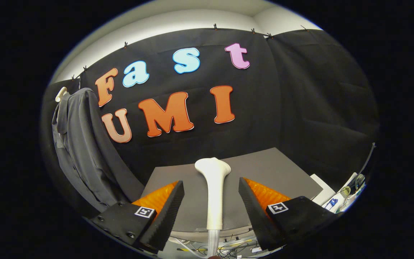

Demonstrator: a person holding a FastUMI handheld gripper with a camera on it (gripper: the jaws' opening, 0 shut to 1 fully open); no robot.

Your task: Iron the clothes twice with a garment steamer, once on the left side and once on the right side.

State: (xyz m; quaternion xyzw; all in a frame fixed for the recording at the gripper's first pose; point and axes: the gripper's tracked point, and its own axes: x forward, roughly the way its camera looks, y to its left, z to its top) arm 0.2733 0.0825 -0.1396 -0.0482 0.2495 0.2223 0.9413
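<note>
No readable text, brand or number stands on anything here. The only signs are two small square black-and-white coded markers, one on each finger mount of the hand-held gripper, either side of the steamer: the left marker and the right marker. Their patterns hold no letters or digits. Labels on the small items right of the steamer are too blurred to read.
</note>
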